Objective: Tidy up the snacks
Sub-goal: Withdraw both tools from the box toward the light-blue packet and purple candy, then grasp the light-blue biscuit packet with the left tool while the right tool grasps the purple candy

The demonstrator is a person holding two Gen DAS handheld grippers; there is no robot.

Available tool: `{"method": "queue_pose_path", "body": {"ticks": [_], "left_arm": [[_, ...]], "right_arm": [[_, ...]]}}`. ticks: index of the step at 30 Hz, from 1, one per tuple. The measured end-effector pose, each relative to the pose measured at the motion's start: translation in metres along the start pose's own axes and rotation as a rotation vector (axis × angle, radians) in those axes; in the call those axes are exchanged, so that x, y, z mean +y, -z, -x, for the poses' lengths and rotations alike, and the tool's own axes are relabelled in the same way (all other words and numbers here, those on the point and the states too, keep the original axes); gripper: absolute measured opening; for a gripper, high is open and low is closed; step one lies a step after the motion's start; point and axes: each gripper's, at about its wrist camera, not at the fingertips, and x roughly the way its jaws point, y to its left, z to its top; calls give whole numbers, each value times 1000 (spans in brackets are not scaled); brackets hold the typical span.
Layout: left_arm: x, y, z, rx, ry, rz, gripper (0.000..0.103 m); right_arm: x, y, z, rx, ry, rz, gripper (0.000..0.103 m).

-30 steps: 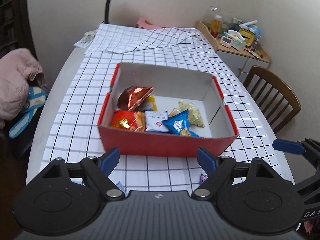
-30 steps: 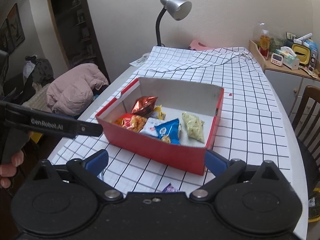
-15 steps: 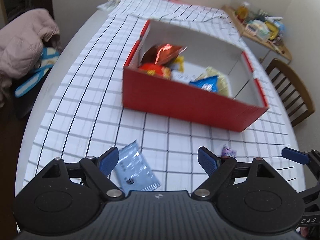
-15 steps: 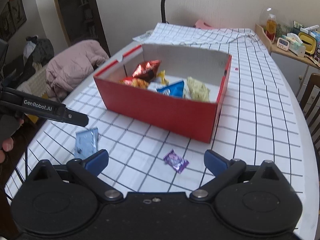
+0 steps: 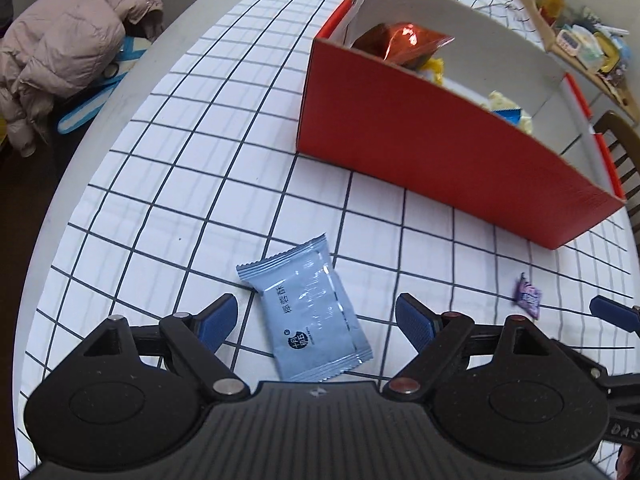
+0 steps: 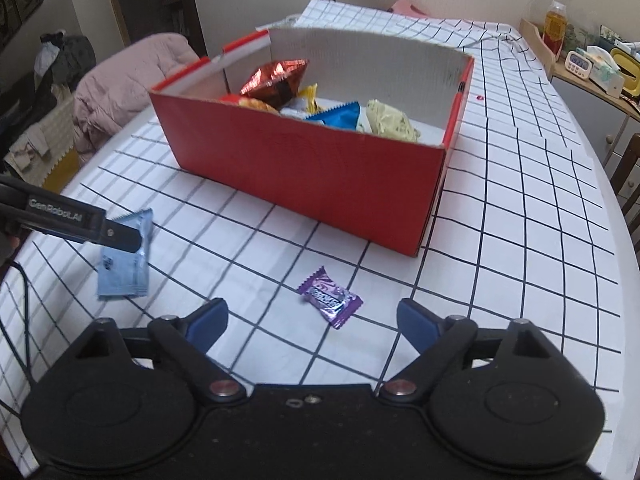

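Observation:
A red cardboard box (image 5: 432, 148) (image 6: 304, 164) stands on the checked tablecloth and holds several snack packets, among them a copper foil bag (image 6: 276, 80). A light blue packet (image 5: 306, 312) lies flat between the open fingers of my left gripper (image 5: 316, 320); it also shows in the right wrist view (image 6: 126, 256). A small purple candy (image 6: 330, 296) lies just ahead of my open right gripper (image 6: 312, 320), and shows in the left wrist view (image 5: 528, 296). Both grippers are empty and low over the cloth.
The table edge curves along the left (image 5: 100, 120). A pink jacket (image 5: 68, 40) lies on a seat beside it. A wooden chair (image 5: 616, 140) and a cluttered shelf (image 6: 592, 64) stand at the right. The left gripper's side arm (image 6: 68, 220) crosses above the blue packet.
Both grippers have dropped and moved back from the box toward the table's near edge. The blue packet and the purple candy have come into view and now lie near the fingers.

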Motion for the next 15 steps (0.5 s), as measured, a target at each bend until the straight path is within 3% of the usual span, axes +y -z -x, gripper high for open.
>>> {"method": "queue_pose_path", "body": {"ticks": [15], "left_arm": [[2, 1, -24, 39, -51, 61, 86]], "right_arm": [[-2, -14, -41, 99, 16, 95, 62]]}}
